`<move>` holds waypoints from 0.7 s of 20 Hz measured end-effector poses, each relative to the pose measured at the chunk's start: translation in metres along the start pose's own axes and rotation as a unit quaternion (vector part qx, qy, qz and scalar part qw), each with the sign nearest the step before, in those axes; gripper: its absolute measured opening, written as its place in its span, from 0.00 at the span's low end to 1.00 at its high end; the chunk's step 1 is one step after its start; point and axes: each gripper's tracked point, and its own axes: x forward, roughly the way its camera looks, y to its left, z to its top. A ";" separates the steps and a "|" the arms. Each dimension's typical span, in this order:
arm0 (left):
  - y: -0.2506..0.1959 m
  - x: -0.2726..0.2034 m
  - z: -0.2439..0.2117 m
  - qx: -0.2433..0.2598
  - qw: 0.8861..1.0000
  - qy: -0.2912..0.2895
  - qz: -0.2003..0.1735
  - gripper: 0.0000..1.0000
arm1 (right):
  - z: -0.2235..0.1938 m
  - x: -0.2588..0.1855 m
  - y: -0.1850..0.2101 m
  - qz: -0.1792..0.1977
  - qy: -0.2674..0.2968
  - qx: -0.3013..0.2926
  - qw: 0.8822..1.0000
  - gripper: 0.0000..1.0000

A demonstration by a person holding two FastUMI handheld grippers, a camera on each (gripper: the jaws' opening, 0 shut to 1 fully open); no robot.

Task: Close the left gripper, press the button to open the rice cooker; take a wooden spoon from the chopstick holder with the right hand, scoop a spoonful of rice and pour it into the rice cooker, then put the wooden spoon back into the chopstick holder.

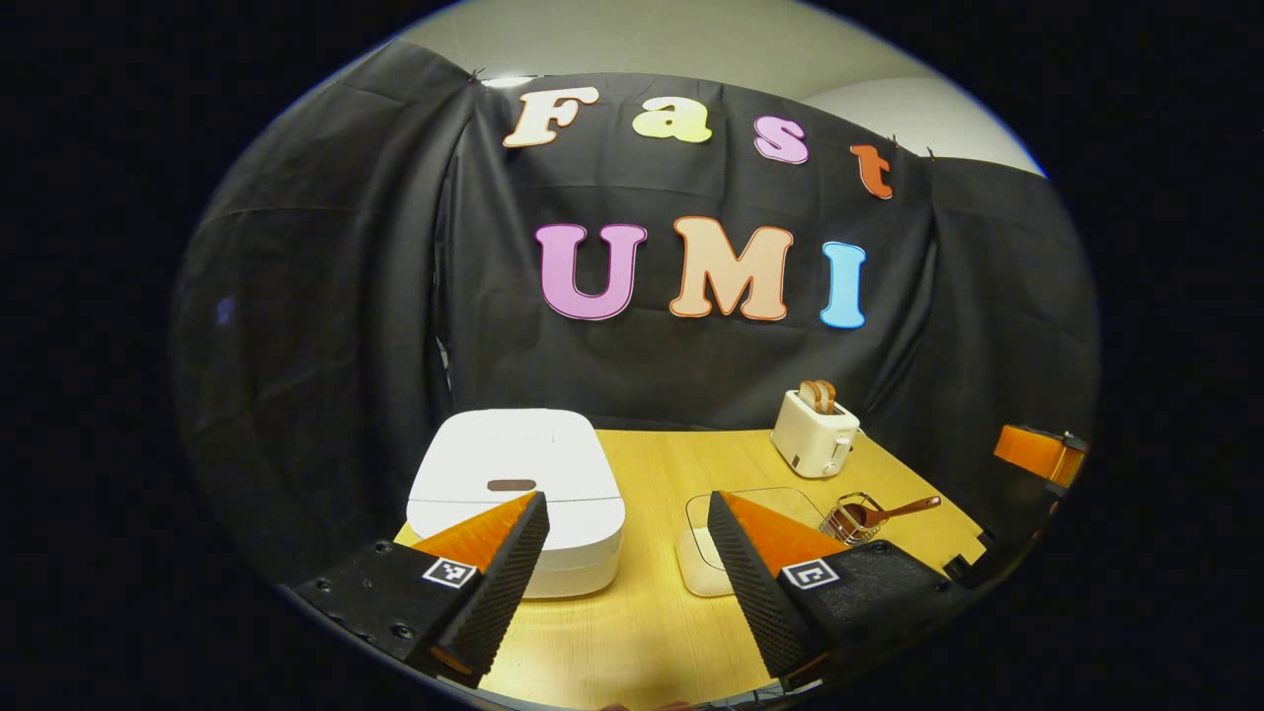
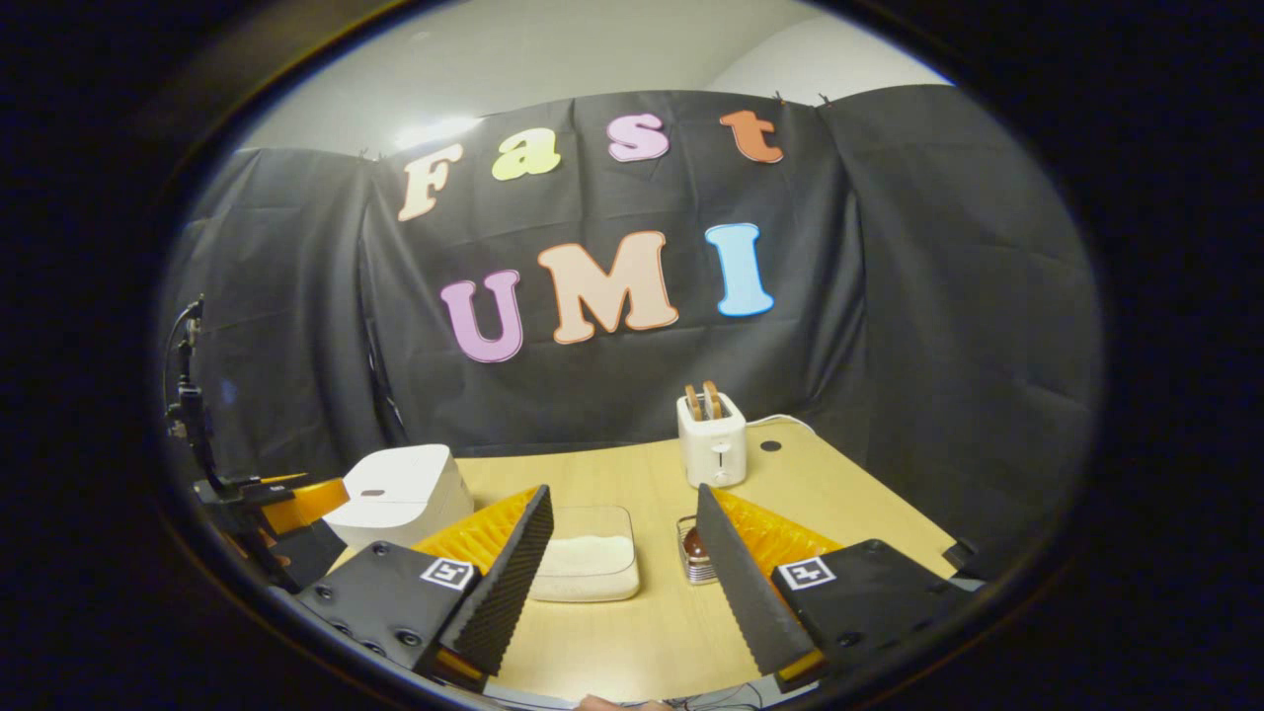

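Left gripper (image 1: 624,538) wide open, holding nothing; needs closing before the press. Rice cooker (image 1: 516,499) ahead and slightly left, lid down, button (image 1: 512,485) just past the left fingertip. Right gripper (image 2: 620,533) open too, empty, farther from cooker.

A light wooden table (image 2: 612,632) carried everything. On it stood a white rice cooker (image 1: 518,494) with its lid down at the left, a clear tray of rice (image 2: 585,565) near the middle, and a wire chopstick holder (image 1: 851,521) with a wooden spoon (image 1: 894,511) beside the tray. A white toaster (image 2: 712,437) holding two slices stood well back, by the cloth wall.
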 end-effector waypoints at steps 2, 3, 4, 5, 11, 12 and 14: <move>0.005 0.004 0.000 -0.007 1.000 0.000 0.006 0.96 | 0.000 0.002 0.001 0.004 0.002 -0.001 1.000 0.97; 0.010 0.005 0.000 -0.007 1.000 0.001 0.010 0.96 | 0.001 0.003 0.000 0.005 0.001 -0.002 1.000 0.96; 0.016 0.008 0.000 -0.007 1.000 0.000 0.016 0.95 | 0.003 0.004 0.000 0.005 0.000 -0.004 1.000 0.96; 0.023 0.008 0.001 -0.007 1.000 0.000 0.023 0.94 | 0.003 0.006 -0.002 0.004 -0.002 -0.004 1.000 0.96; 0.056 0.020 -0.004 -0.039 0.999 0.003 0.036 0.55 | 0.004 0.016 -0.016 -0.010 -0.002 0.005 1.000 0.94; 0.060 0.022 -0.005 -0.043 0.999 0.006 0.033 0.52 | 0.004 0.016 -0.021 -0.015 -0.001 0.005 1.000 0.93; 0.067 0.030 -0.012 -0.039 0.999 0.015 0.032 0.31 | 0.005 0.016 -0.028 -0.026 -0.002 0.002 1.000 0.93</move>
